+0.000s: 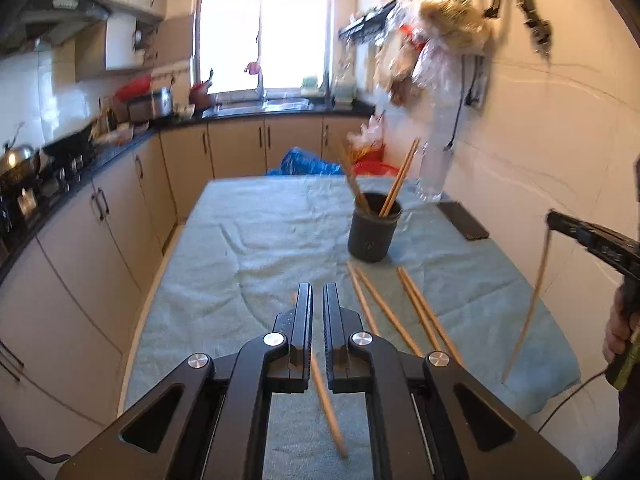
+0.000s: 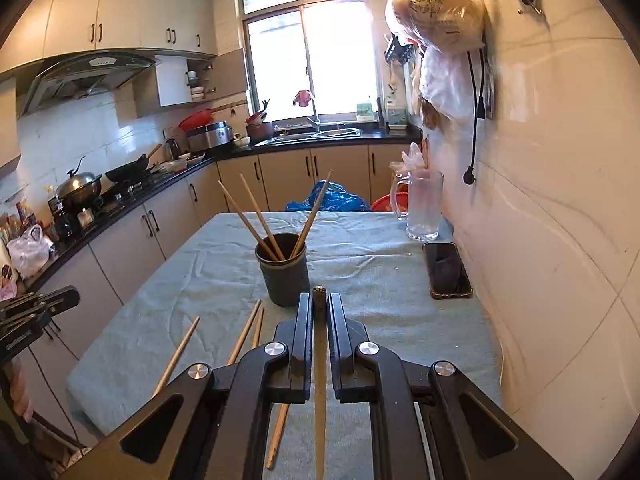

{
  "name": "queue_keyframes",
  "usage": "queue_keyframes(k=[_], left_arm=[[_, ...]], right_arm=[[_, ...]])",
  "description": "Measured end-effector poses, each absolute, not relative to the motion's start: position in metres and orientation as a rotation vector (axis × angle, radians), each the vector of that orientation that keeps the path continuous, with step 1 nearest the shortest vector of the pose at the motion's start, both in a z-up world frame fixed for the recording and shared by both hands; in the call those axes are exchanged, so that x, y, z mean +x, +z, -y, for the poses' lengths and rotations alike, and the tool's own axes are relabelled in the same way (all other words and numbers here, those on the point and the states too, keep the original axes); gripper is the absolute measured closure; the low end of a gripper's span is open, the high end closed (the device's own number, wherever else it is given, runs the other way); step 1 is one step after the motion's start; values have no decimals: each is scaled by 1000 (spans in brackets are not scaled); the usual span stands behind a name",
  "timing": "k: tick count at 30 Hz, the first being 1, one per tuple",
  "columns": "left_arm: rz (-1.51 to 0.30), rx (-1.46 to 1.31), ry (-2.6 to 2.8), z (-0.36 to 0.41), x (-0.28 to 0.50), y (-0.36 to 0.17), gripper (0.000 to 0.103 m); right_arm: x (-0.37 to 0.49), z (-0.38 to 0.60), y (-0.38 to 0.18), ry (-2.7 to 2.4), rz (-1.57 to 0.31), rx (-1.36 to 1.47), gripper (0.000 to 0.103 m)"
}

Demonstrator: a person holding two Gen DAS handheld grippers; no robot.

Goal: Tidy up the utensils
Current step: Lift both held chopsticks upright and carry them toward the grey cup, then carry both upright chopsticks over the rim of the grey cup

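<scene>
Claws, left (image 1: 317,294) and right (image 2: 319,304), each pinch one chopstick (image 2: 320,392).

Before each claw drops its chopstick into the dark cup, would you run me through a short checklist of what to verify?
1. Right claw shut on a chopstick: ok, the stick runs between its fingers with its end showing at the tips.
2. Left claw shut on its chopstick: ok, though blurred.
3. Dark cup upright on the cloth: ok.
4. Room in the cup: ok, only three sticks stand in it.
5. Phone and glass mug off the path: ok, both beside the wall.
6. Loose chopsticks left on the cloth: not ok, several remain.
</scene>
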State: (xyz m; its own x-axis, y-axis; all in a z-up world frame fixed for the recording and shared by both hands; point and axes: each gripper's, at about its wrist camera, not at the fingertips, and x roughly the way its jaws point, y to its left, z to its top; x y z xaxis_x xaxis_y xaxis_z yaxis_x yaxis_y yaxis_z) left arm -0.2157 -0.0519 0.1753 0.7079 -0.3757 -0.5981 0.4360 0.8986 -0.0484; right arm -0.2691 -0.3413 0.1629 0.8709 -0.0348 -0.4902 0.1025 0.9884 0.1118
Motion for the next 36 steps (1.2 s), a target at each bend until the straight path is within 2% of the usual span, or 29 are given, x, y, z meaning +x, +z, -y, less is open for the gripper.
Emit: queue_keyframes(k=[1,2,3,7,9,10,11,12,18,21,25,26,27,28,32,36], left_arm=[[-668,97,-458,54,-210,171,87],[-711,90,-460,58,-195,161,71],[-738,84,-451,61,-181,152,62],[-913,93,-432,78,-118,102,62],[-1018,74,-401,83,-87,76,65],[-1080,56,-396,87,-68,59,68],[-1111,53,-385,89,-59,49,77],[-1148,57,-364,92,-48,39,79],[-1161,129,-338,111,-28,24,80],[-1146,212,-331,122,-28,23,80],[-1137,278,-351,131,-27,23,80],[-1136,285,-355,131,-26,23,82],[-1134,288,-367,134,-24,22,92],[-1119,299,-361,135,-25,22,96],[-1098,267,-363,132,-30,24,98],[-1040,139,-397,120,-45,50,98]], right_arm=[[-267,342,162,-74,-512,134,95],[-266,344,162,-75,-513,136,95],[-263,347,162,-76,-517,145,95],[-239,362,158,-66,-556,196,95],[-219,371,152,-57,-604,212,95],[-209,375,149,-54,-631,221,95],[-196,381,143,-50,-672,233,95],[-181,387,135,-48,-720,249,95],[-96,429,58,-90,-996,373,95],[-74,439,23,-119,-1069,397,95],[-65,432,4,-112,-1098,381,95],[-64,427,2,-112,-1101,364,95],[-63,422,1,-113,-1103,340,95],[-63,418,-1,-113,-1107,322,95],[-64,410,-1,-116,-1103,289,95],[-84,406,26,-106,-1015,287,95]])
